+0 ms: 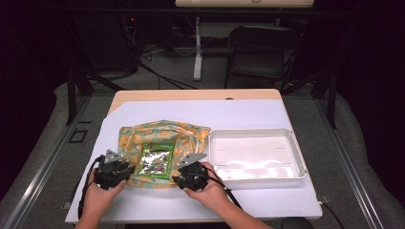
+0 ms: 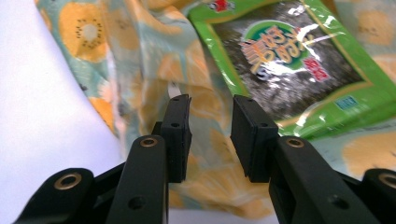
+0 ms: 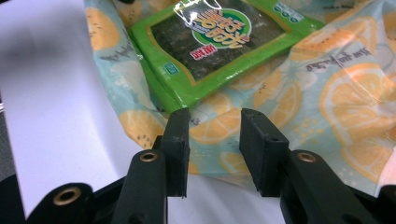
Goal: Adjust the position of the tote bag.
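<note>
Two grippers, both mine, sit at the near edge of the work. Biggest thing first: white table sheet (image 1: 267,114) covers the wooden top. On it, right side, white tray (image 1: 298,157), nothing in it that I can make out. Left of the tray and just beside it lies the fruit-print cloth bag (image 1: 138,133), flat, rumpled. On the bag, middle, rests the green seaweed packet (image 1: 156,161), face up, shiny film.

Left gripper (image 2: 210,135) hangs over the bag's near left edge, jaws partly open, a gap between the pads, nothing held; fabric shows through the gap. Right gripper (image 3: 214,144) hangs over the bag's near right edge, just short of the packet corner, jaws partly open too, holding nothing.

My read: step in hand is getting a grip on the bag edge, probably to open it for the packet. To do it well: lower each pad pair so one layer of fabric sits between, not both layers. Keep clear of the packet's slick corner. Close firmly, lift evenly on both sides so the packet does not slide off.
</note>
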`<state>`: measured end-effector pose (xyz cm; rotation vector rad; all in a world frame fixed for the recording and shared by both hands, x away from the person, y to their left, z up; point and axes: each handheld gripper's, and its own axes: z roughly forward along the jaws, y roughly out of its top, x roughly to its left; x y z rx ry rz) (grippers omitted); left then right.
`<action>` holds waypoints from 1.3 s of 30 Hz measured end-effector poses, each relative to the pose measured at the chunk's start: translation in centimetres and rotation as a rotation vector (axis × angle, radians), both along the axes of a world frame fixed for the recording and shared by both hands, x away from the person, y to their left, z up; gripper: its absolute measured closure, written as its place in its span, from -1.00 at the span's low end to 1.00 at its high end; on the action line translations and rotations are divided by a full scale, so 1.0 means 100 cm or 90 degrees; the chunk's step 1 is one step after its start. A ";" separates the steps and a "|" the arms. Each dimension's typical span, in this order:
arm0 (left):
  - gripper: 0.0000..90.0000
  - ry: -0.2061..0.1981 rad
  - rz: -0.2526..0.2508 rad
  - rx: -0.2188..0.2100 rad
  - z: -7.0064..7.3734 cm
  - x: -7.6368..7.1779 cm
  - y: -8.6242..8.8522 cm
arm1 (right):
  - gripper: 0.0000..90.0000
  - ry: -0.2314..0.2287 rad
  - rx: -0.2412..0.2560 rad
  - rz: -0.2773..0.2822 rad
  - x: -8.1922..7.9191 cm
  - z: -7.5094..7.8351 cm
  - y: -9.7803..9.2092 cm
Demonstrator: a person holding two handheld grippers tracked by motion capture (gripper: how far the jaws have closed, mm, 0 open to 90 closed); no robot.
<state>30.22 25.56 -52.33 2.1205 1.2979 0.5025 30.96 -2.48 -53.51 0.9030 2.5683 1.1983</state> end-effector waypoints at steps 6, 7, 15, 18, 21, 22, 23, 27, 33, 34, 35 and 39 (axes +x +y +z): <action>0.50 0.005 -0.016 0.010 -0.002 -0.011 -0.006 | 0.40 -0.002 0.000 0.018 -0.006 0.002 0.004; 0.50 0.010 -0.021 0.010 -0.002 -0.012 -0.006 | 0.40 -0.002 0.002 0.018 -0.007 0.002 0.005; 0.49 0.024 -0.022 0.017 -0.009 -0.016 -0.006 | 0.40 -0.002 -0.007 0.032 -0.011 -0.002 0.010; 0.50 0.028 -0.013 0.016 -0.010 -0.015 -0.003 | 0.40 0.000 -0.007 0.032 -0.011 -0.004 0.011; 0.50 0.023 -0.006 0.008 -0.009 -0.015 -0.001 | 0.40 0.002 -0.012 0.033 -0.011 -0.005 0.011; 0.49 0.021 -0.006 0.006 -0.008 -0.015 -0.001 | 0.39 0.002 -0.011 0.034 -0.012 -0.005 0.012; 0.48 0.018 -0.003 0.004 -0.007 -0.015 -0.001 | 0.38 0.000 -0.010 0.035 -0.012 -0.004 0.011; 0.41 0.004 -0.001 -0.005 -0.003 -0.015 -0.001 | 0.33 -0.003 0.000 0.032 -0.011 -0.001 0.010; 0.29 -0.020 0.005 -0.020 0.007 -0.011 -0.002 | 0.16 -0.008 0.013 0.025 -0.007 0.006 0.010; 0.28 -0.024 0.005 -0.021 0.010 -0.011 -0.002 | 0.12 -0.009 0.017 0.023 -0.005 0.008 0.010; 0.27 -0.029 0.007 -0.023 0.013 -0.009 -0.002 | 0.11 -0.007 0.022 0.018 -0.004 0.009 0.010; 0.27 -0.040 0.005 -0.045 0.025 -0.002 -0.004 | 0.03 -0.009 0.031 0.010 0.001 0.017 0.010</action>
